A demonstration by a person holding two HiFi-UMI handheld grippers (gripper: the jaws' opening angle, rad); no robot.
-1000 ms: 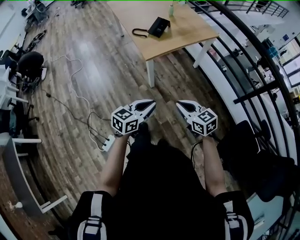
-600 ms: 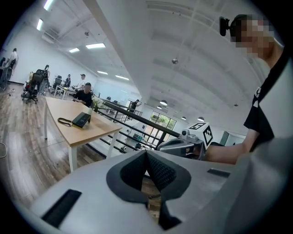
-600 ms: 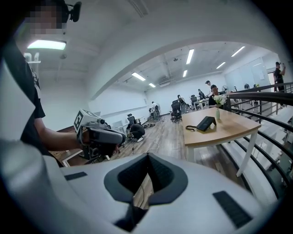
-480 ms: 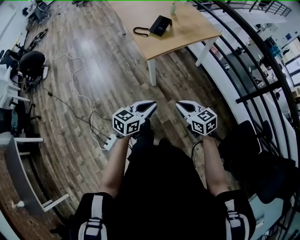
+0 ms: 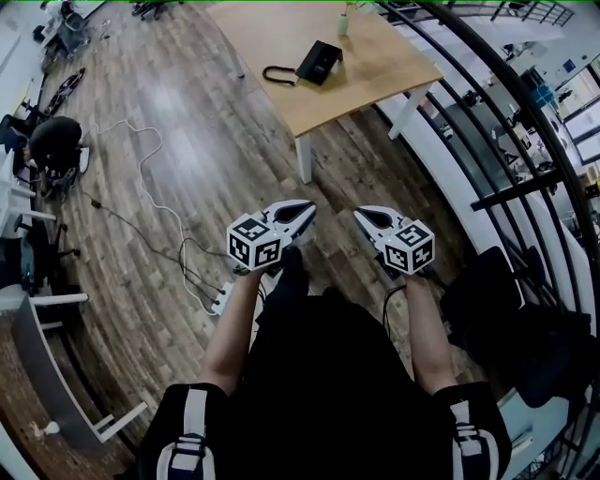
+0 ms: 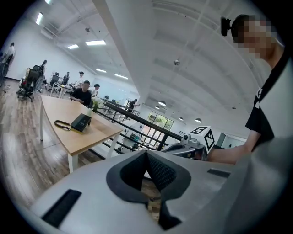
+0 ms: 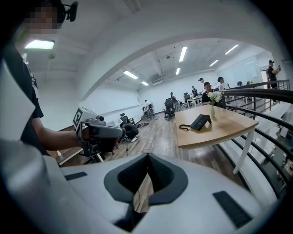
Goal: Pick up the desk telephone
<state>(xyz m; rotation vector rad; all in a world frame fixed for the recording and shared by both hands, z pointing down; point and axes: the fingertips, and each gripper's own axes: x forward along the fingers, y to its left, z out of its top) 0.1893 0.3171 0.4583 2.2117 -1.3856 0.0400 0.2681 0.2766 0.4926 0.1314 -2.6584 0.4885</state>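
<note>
A black desk telephone (image 5: 319,61) with a coiled cord looped to its left lies on a light wooden table (image 5: 375,84) far ahead. The same phone (image 6: 80,122) shows small at the left of the left gripper view, and the phone (image 7: 200,122) stands right of middle in the right gripper view. My left gripper (image 5: 306,212) and right gripper (image 5: 360,216) are held side by side at waist height over the wooden floor, well short of the table. Both are shut with nothing between their jaws.
Black railings (image 5: 525,141) curve along the right side. White cables and a power strip (image 5: 217,298) trail over the floor at the left. Office chairs (image 5: 52,141) and desks stand at the far left. A small bottle (image 5: 344,19) stands on the table behind the phone.
The view has shifted forward: table and telephone sit slightly nearer, and the floor cables have slid down the frame. Both grippers stay shut, side by side.
</note>
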